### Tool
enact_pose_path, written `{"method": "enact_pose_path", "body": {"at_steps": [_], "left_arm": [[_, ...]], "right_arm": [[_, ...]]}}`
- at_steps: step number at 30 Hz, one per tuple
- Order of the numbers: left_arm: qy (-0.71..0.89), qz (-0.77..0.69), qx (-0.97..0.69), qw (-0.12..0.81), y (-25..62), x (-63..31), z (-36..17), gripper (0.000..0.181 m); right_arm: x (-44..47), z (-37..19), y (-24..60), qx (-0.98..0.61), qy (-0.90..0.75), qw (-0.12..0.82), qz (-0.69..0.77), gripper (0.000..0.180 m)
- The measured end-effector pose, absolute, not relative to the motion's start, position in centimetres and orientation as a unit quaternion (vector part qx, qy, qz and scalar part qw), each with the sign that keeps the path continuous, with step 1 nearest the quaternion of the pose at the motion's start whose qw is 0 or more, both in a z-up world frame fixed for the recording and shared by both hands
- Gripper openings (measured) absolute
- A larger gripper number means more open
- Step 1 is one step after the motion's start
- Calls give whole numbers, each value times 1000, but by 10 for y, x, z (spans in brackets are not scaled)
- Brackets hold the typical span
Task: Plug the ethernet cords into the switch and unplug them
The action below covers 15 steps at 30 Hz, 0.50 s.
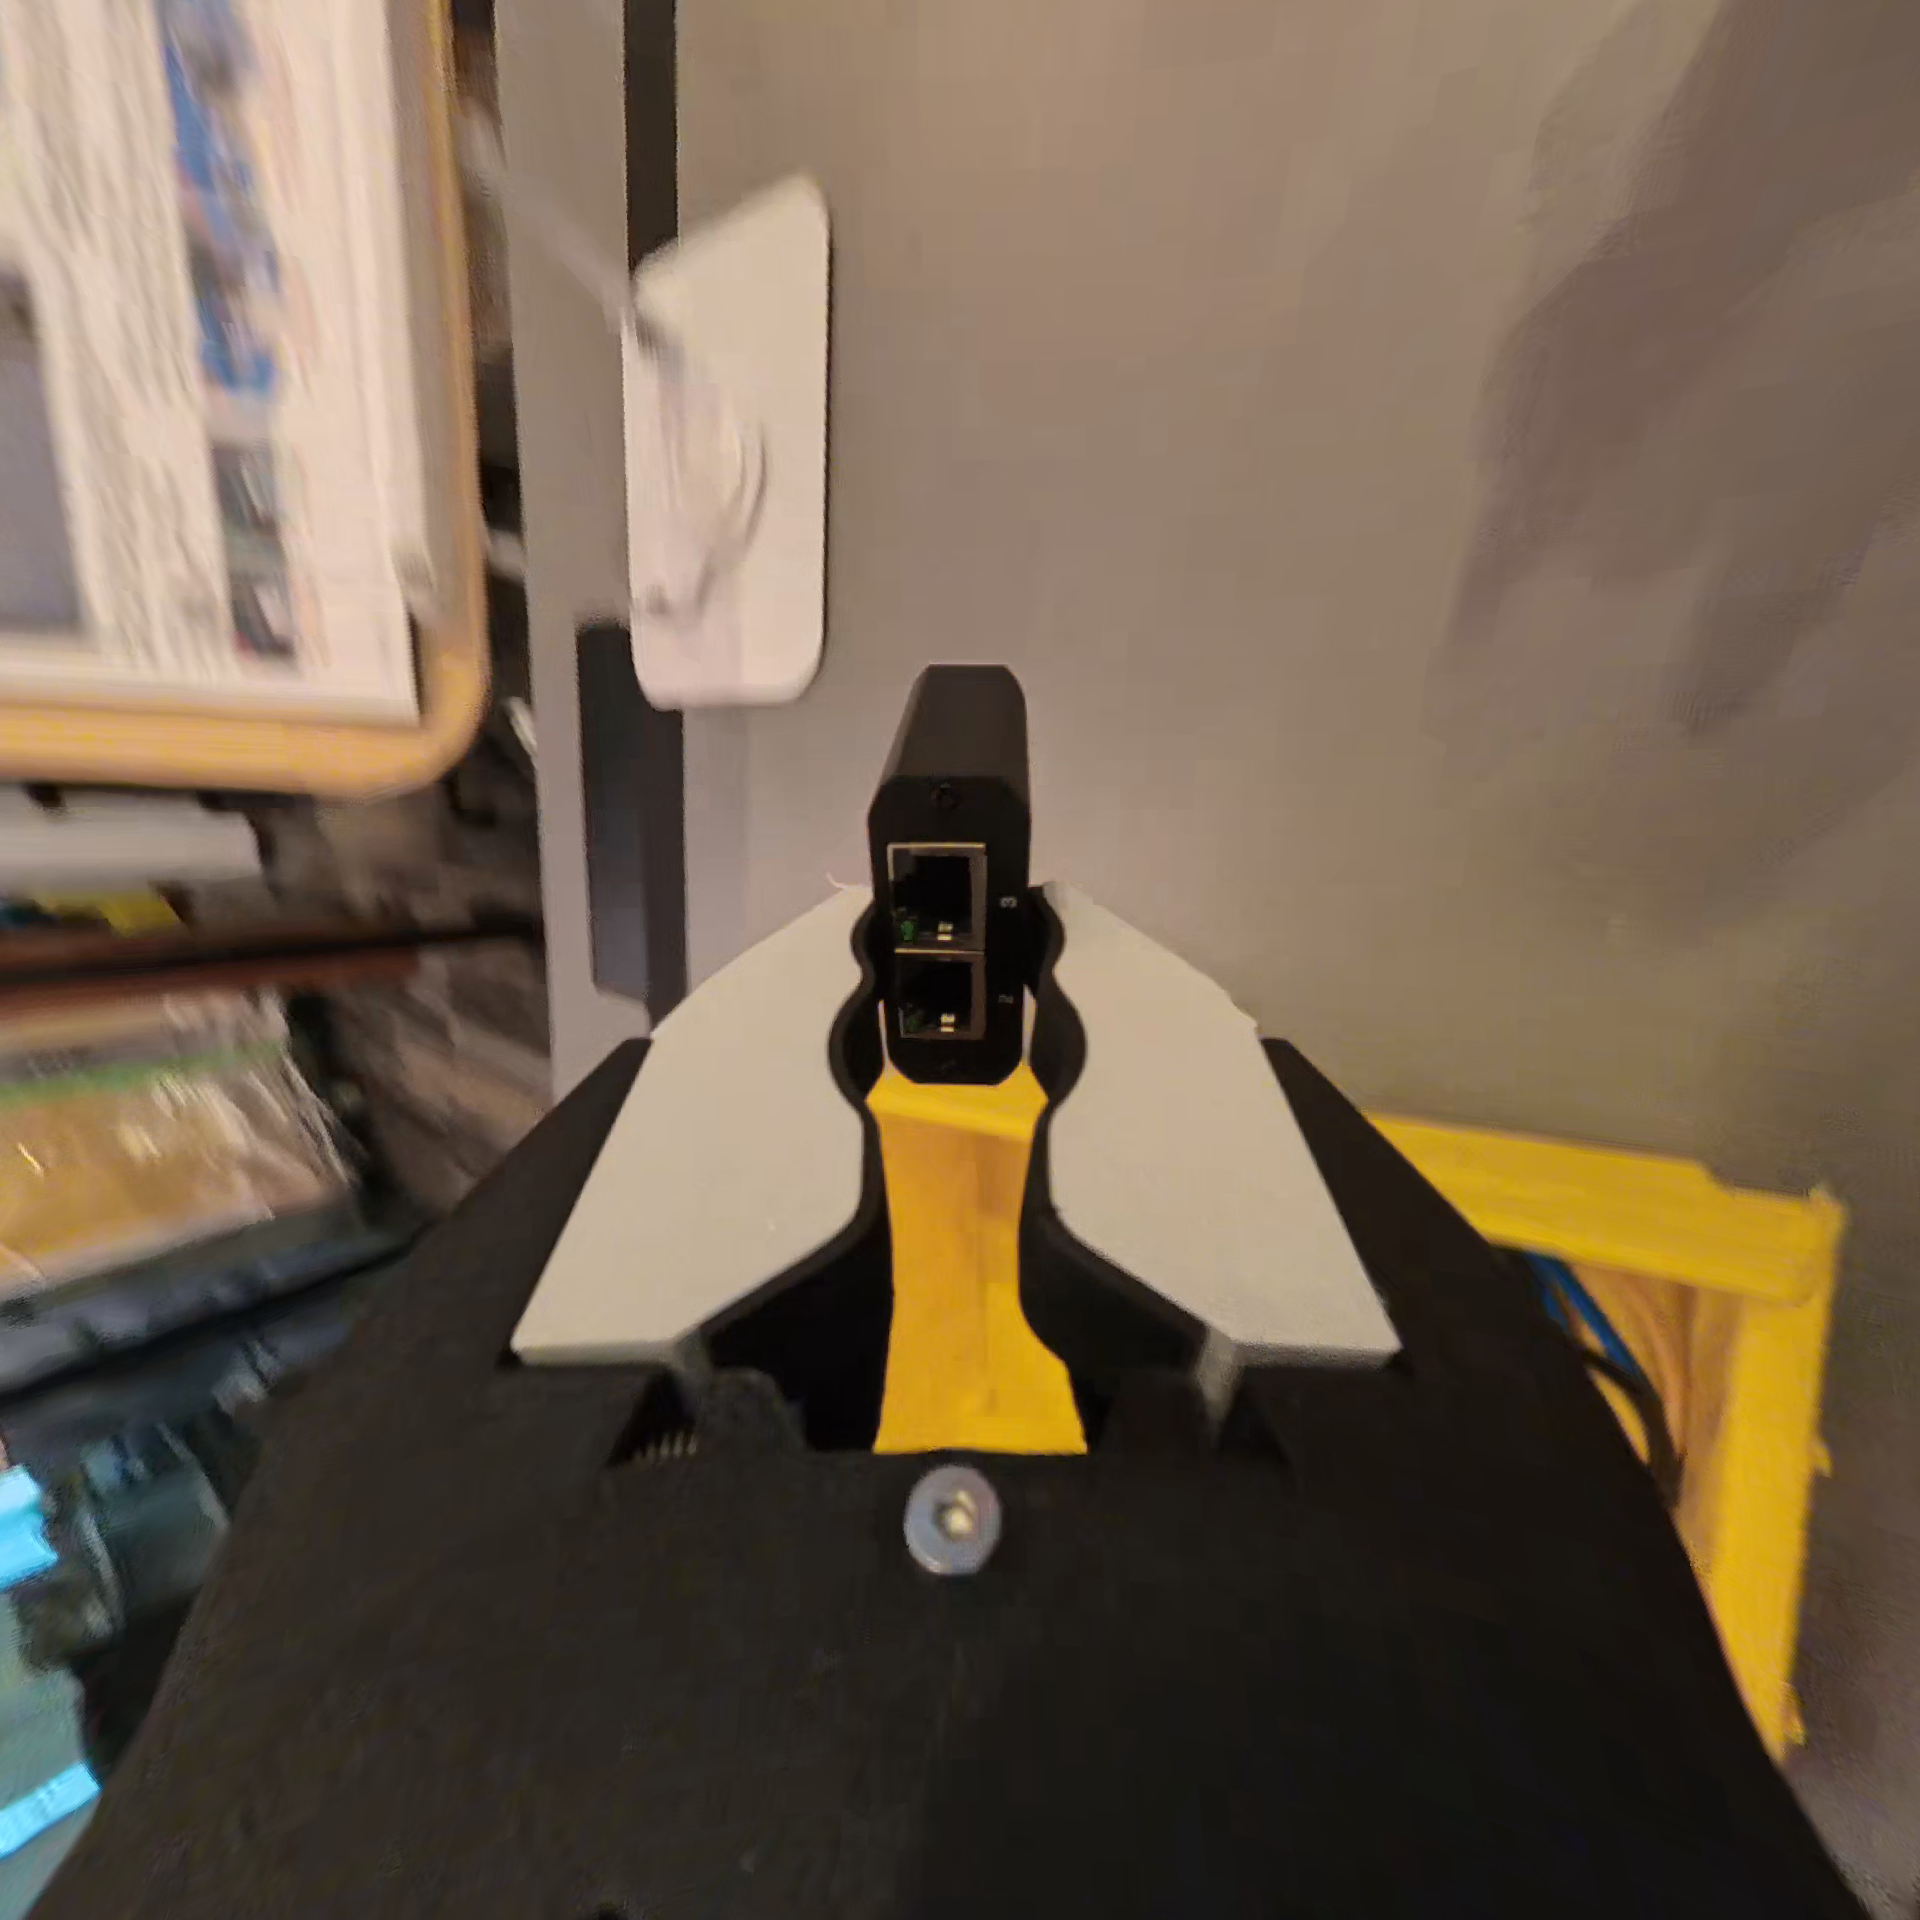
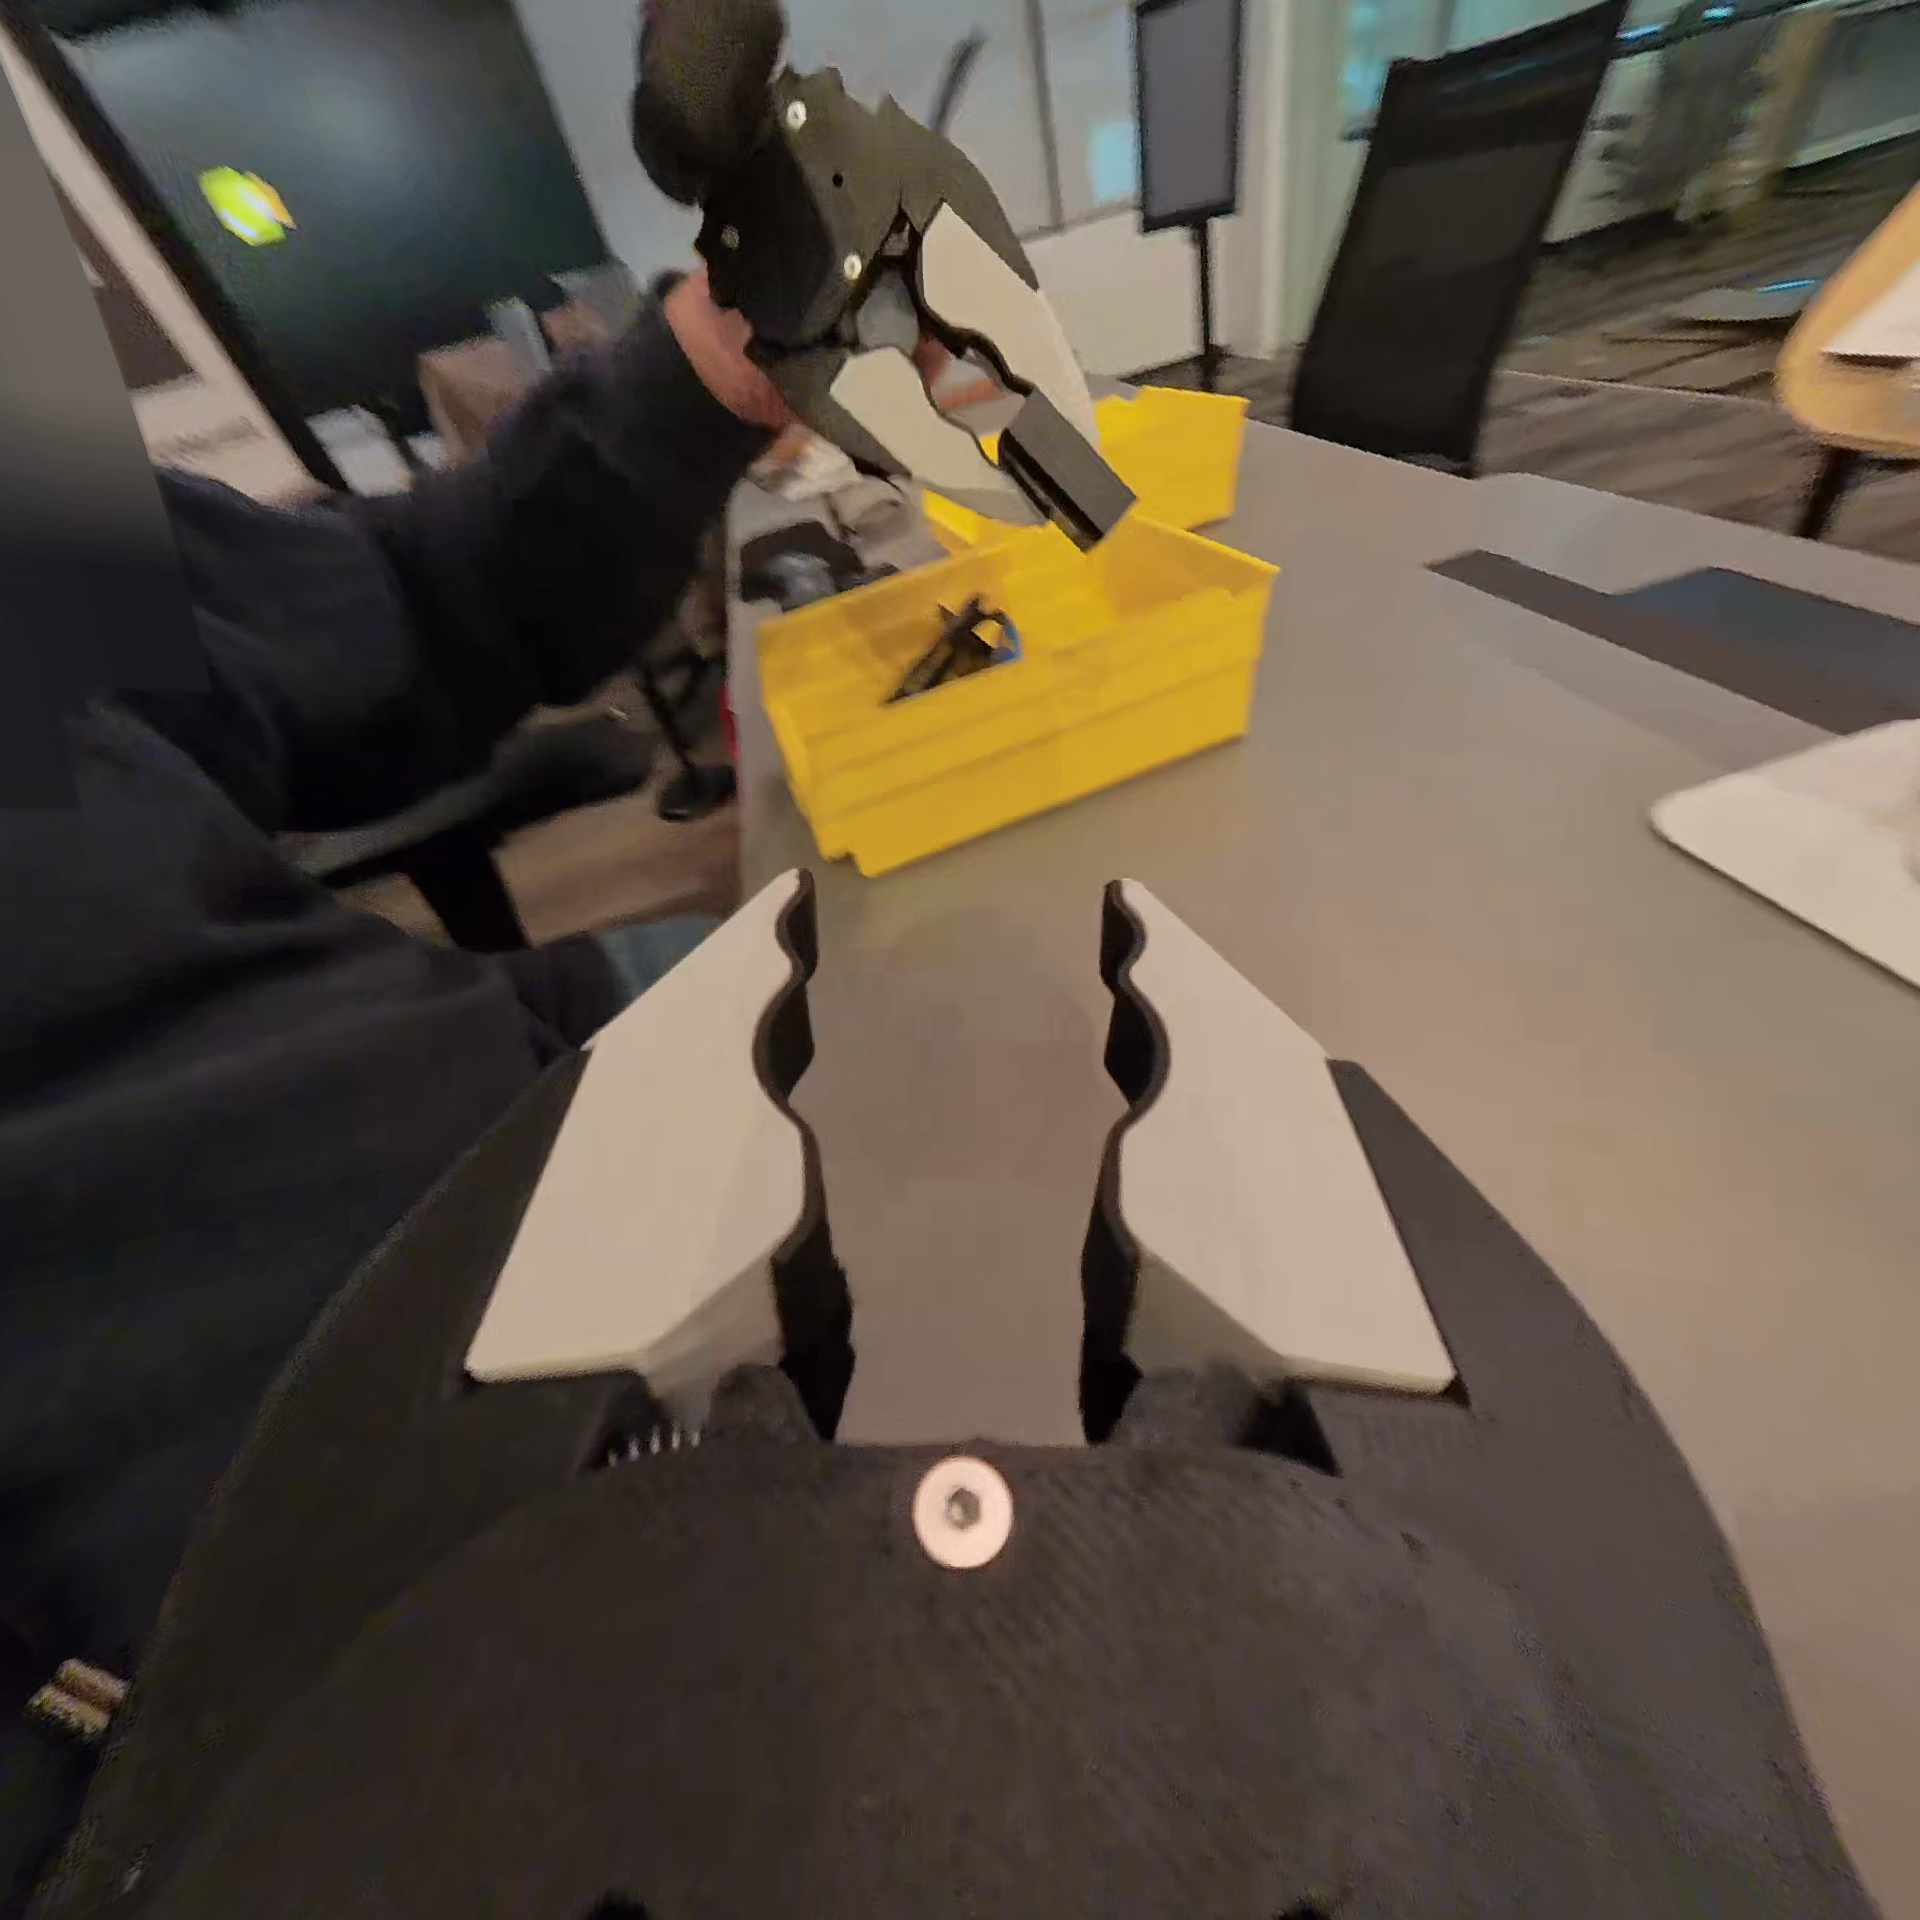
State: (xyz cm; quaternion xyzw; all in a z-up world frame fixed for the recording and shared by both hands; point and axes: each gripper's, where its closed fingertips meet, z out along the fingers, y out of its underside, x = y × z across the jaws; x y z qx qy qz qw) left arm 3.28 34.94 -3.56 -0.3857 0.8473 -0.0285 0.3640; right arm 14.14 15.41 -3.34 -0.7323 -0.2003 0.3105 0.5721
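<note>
Left claw [image 1: 951,925] gripping switch [image 1: 951,914], ports camera-facing

Both wrist views close – shared: yellow bin [image 2: 1039,717], switch [image 1: 951,925].

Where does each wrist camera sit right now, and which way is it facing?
Left wrist view: on the left gripper, looking along its fingers at the black switch clamped there; grey table behind.
Right wrist view: on the open right gripper, facing across the table toward the yellow bin; a dark sleeve shows.
Shared: the switch, the left gripper, the bin, the table.
</note>
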Motion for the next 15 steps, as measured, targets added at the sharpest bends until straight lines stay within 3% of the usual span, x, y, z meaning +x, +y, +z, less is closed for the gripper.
{"method": "enact_pose_path", "body": {"at_steps": [1,6,15], "left_arm": [[855,-35,-354,378,328,43,-29,24],[871,-49,-208,443,238,79,-7,24],[863,-107,-93,486,169,112,-5,24]], "right_arm": [[135,-31,159,-723,-197,570,338,61],[105,-28,175,-693,-206,542,428,90],[86,-2,161,-587,-229,538,560,101]]}}
